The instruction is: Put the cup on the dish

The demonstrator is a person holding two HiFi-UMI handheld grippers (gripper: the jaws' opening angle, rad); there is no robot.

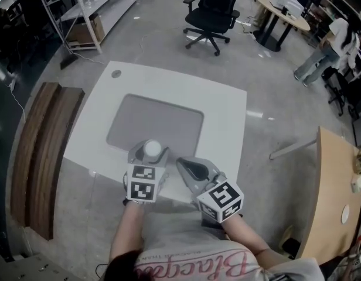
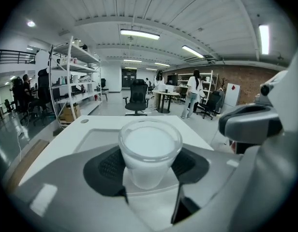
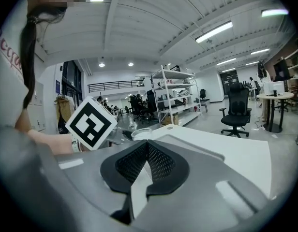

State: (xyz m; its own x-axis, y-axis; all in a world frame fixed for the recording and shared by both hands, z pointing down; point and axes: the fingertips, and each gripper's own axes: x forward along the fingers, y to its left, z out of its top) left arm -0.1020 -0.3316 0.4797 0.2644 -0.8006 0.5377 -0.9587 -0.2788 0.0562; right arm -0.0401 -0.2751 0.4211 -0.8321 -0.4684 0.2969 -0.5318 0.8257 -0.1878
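A translucent white cup (image 1: 152, 148) stands upright between the jaws of my left gripper (image 1: 151, 152), at the near edge of the white table (image 1: 221, 110). In the left gripper view the cup (image 2: 150, 146) fills the gap, and the black pads (image 2: 108, 166) press on its sides. My right gripper (image 1: 189, 168) hovers just to the right of it, jaws shut with nothing between them. In the right gripper view the pads (image 3: 161, 163) meet, and the cup's rim (image 3: 141, 133) shows behind them. No dish shows in any view.
A grey mat (image 1: 157, 122) lies in the middle of the table. Wooden planks (image 1: 43, 151) run along the floor at the left. A black office chair (image 1: 213, 13) stands beyond the table, a wooden tabletop (image 1: 333, 198) is at the right, and a person (image 1: 327, 51) is far back right.
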